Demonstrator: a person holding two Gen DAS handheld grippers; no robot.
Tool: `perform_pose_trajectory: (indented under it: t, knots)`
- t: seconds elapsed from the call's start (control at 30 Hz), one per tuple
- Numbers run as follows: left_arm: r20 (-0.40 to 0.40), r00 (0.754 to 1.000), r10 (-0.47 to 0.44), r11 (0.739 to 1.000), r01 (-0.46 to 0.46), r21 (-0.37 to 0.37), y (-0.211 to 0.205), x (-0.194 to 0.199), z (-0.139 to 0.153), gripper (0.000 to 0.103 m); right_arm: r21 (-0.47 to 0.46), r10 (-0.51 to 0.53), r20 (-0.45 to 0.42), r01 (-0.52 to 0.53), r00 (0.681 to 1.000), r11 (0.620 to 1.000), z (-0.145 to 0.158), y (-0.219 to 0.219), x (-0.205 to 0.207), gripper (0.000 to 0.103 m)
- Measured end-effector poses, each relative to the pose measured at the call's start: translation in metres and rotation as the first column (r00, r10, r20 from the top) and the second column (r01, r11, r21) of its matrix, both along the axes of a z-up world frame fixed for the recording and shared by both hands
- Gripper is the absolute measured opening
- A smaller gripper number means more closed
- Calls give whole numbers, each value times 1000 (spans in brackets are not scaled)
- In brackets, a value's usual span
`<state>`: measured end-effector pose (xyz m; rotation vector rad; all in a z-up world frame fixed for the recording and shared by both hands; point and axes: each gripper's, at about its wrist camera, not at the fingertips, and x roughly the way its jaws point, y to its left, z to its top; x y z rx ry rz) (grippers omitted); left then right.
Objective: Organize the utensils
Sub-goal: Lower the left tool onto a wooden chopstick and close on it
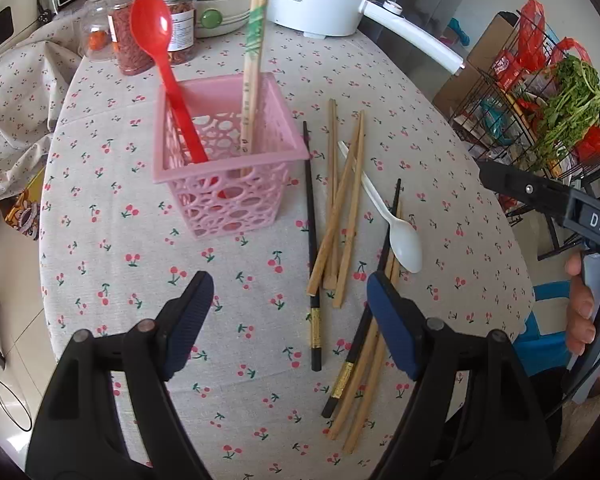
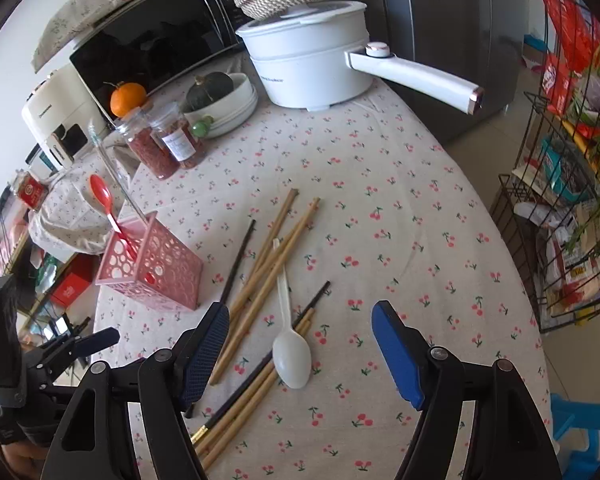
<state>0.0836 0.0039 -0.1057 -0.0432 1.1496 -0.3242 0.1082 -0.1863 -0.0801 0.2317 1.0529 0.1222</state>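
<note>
Tablecloth (image 2: 380,168); chopsticks (image 2: 236,412) under tongs (image 2: 300,352)

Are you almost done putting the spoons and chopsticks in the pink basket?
Not yet. The red plastic spoon and one paper-wrapped pair of chopsticks stand in the pink plastic basket. Both the left gripper and right gripper are open and empty. The white plastic spoon, wooden chopsticks and black chopsticks remain on the tablecloth.

The table (image 2: 400,216) wears a cherry-print cloth. Toward its left edge stands a pink basket (image 1: 228,184). Just right of it, wooden chopsticks (image 1: 340,208), black chopsticks (image 1: 311,240) and a white spoon (image 2: 290,344) lie loose and overlapping. Along the far edge sit a white pot (image 2: 312,68), two jars (image 2: 160,140) and a bowl (image 2: 228,108).
</note>
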Motion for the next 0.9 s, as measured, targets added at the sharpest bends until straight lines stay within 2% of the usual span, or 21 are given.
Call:
perform_pose_trajectory:
  t: [0.13,0.17,0.23,0.3,0.33,0.47,0.57,0.67,0.73,0.8,0.9]
  knots:
    - [9,998,-62,998,62,13,-22,-2,-5,79,48,-46,-87,51,995,998,-18,-24,-2,75]
    - [14,997,-77,997,76,12,-27,-2,-6,75,60,-57,-98,63,994,996,-20,-29,-3,75]
    - [19,994,-107,994,107,15,-39,-1,-8,63,69,-75,-108,83,991,994,-21,-39,-3,75]
    - [17,991,-130,992,130,8,-50,1,-10,41,69,-89,-108,97,990,993,-20,-45,-3,75]
    - [16,991,-134,991,134,5,-56,2,-10,36,71,-96,-107,103,990,992,-19,-48,-3,75]
    - [27,988,-149,989,149,22,-87,12,-5,29,79,-119,-102,127,988,989,-15,-62,-1,75]
    - [34,988,-153,987,150,63,-111,30,-3,28,62,-136,-98,143,986,988,-15,-71,2,75]
    - [13,992,-126,986,123,114,-130,60,-12,26,59,-156,-108,163,982,985,-17,-81,5,75]
    - [-10,995,-99,985,100,143,-138,81,-22,18,76,-167,-118,176,979,981,-19,-89,7,75]
    - [-21,997,-73,981,75,181,-142,98,-32,14,95,-174,-129,187,976,978,-21,-97,8,75]
    - [-31,999,-41,975,47,217,-146,117,-43,13,118,-173,-139,190,975,975,-22,-104,10,75]
